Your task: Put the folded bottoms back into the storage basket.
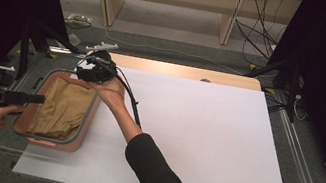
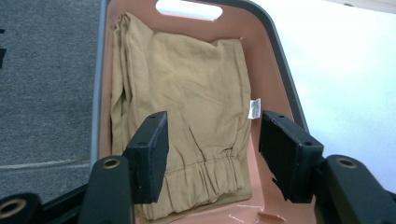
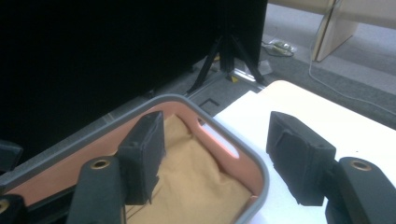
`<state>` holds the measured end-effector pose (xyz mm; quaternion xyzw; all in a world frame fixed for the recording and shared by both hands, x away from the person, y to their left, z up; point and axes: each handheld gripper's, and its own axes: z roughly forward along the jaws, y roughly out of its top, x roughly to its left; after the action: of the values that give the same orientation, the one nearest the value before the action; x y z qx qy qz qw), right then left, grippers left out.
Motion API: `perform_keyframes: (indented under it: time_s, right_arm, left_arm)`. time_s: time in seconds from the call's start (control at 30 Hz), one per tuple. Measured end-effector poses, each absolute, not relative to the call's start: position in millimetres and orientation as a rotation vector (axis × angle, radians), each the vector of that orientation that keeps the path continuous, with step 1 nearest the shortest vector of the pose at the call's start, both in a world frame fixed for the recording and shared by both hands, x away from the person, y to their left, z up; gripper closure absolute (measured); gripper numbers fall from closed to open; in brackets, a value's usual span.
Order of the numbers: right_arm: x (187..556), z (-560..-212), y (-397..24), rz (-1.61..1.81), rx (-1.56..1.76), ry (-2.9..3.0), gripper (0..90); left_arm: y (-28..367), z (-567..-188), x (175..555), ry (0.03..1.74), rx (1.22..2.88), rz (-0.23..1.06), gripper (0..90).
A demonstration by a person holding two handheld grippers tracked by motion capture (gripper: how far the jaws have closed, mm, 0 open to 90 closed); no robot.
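Tan folded cloth [image 2: 187, 116] lies in the pink basket [image 1: 85, 128], both the left gripper [image 1: 30, 97] and right gripper [image 1: 90, 72] open-jawed above it, holding nothing.

Folded tan garment [image 2: 187, 116] lies flat inside the pink basket [image 2: 275, 70].

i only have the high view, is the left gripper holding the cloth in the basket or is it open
Observer: Open. In the left gripper view the left gripper has daylight between its pads and the tan cloth.
Operator: is the cloth flat
Observer: Folded, elastic waistband nearest the jaws, small white tag at one edge.
Operator: and the right one
Observer: The right gripper is open too, above the basket rim by its handle slot.
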<state>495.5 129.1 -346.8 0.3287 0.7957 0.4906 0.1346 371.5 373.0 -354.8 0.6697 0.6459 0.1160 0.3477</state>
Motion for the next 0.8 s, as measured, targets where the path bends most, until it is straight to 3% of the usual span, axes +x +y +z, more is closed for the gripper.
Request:
perform_keyframes:
  time_s: [0.8]
  right_arm:
    - [495, -338, 82, 1.427, 0.977, 2.243, 32.4]
  left_arm:
    - [344, -351, 378, 1.59, 1.765, 0.324, 30.4]
